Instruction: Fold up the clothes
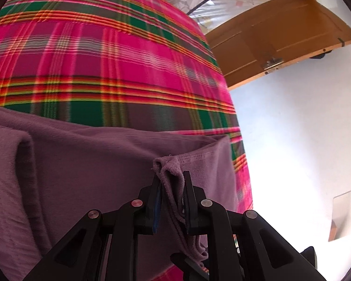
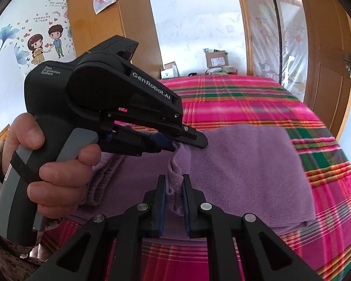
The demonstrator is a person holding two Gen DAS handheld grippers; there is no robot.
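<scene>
Presently, a soft purple fleece garment [image 2: 241, 164] is held on the pink plaid bed cover [image 2: 257, 98]; its bunched near edge is pinched by left gripper [image 1: 172, 180] and right gripper [image 2: 173, 182], side by side, cloth extending ahead.

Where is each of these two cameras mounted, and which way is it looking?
Left wrist view: sits on the left gripper, looks down along its fingers at the purple garment on the plaid bedcover, door beyond.
Right wrist view: sits on the right gripper, looks across the bed; the person's left hand and the other gripper show.
Shared: each gripper pinches a bunch of the same purple cloth.
</scene>
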